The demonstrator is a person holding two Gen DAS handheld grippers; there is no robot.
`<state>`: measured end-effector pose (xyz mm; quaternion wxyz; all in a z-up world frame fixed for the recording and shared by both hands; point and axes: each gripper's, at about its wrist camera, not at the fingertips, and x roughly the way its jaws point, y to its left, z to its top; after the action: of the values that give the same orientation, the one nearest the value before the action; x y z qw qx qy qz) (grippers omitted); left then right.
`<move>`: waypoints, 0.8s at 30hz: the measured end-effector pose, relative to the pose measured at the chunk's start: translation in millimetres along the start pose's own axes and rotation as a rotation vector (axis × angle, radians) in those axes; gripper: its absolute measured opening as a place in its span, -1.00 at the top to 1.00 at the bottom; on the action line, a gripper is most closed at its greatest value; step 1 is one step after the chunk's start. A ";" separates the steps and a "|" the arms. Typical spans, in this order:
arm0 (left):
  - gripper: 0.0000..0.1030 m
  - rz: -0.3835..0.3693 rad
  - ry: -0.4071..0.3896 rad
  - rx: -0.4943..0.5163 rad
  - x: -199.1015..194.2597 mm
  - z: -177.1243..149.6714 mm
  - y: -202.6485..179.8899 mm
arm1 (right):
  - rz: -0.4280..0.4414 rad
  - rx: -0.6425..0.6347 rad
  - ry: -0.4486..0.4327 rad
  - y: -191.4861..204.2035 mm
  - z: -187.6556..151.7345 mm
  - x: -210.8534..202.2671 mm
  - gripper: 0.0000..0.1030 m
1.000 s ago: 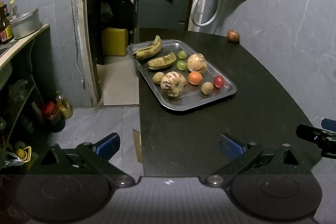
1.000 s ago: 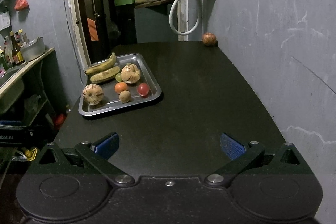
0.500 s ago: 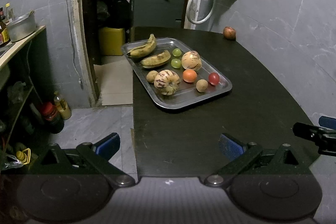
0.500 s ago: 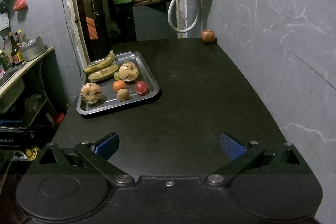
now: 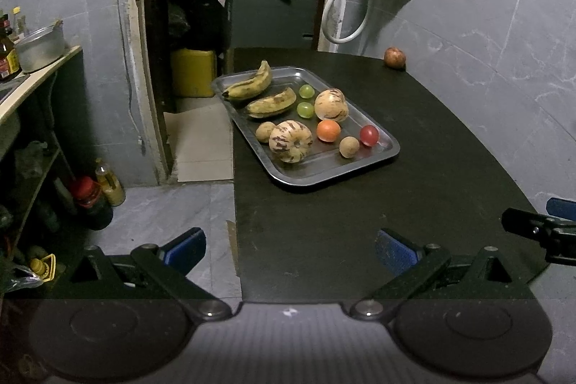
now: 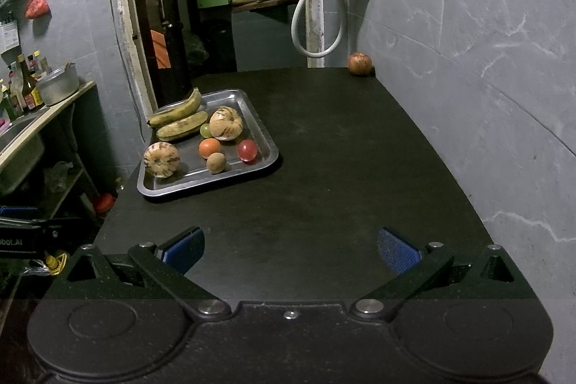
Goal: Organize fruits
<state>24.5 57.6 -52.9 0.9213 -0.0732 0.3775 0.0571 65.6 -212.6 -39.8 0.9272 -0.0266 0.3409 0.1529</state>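
Note:
A steel tray (image 5: pixel 390 152) (image 6: pixel 271 153) sits on the black table near its left edge. It holds two bananas (image 5: pixel 252 85) (image 6: pixel 178 112), two striped melons (image 5: pixel 289 141) (image 6: pixel 162 159), two green grapes (image 5: pixel 305 108), an orange (image 5: pixel 328 130) (image 6: pixel 209 147), a red tomato (image 5: pixel 369 135) (image 6: pixel 247 150) and two small brown fruits (image 5: pixel 349 146) (image 6: pixel 216 162). A reddish apple (image 5: pixel 394 57) (image 6: pixel 359 63) lies alone at the far corner by the wall. My left gripper (image 5: pixel 289 249) and right gripper (image 6: pixel 291 249) are both open and empty, low over the table's near edge, well short of the tray.
The black table (image 6: pixel 342 168) runs along the grey wall on the right. Its left edge drops to the floor (image 5: pixel 172 204). A counter with a pot (image 5: pixel 39 47) and bottles stands at the left. A doorway (image 5: pixel 201 6) and a hanging hose (image 6: pixel 316 24) are behind.
Both grippers shifted slightly; the tray and fruits drifted a little in view. The jaws stayed open and nothing was picked up.

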 end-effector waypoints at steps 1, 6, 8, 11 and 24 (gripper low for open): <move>-0.99 0.001 -0.001 -0.001 -0.4 -0.2 0.6 | 0.001 -0.001 0.000 0.1 0.2 -0.2 -0.99; -0.99 0.005 -0.002 -0.002 -1.0 -0.5 2.2 | 0.001 -0.001 0.000 1.1 0.1 -0.6 -0.99; -0.99 0.004 -0.001 -0.002 -0.7 -0.6 2.0 | 0.002 -0.001 0.001 1.4 0.2 -0.7 -0.99; -0.99 0.006 0.000 -0.003 -1.1 -0.5 2.7 | 0.000 0.000 0.000 1.3 0.1 -0.7 -0.98; -0.99 0.006 0.000 -0.001 -1.2 -0.7 1.9 | -0.002 0.004 0.003 -0.7 0.1 0.5 -0.99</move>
<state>22.8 59.3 -52.7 0.9211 -0.0726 0.3778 0.0600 66.2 -213.1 -40.1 0.9269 -0.0252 0.3427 0.1512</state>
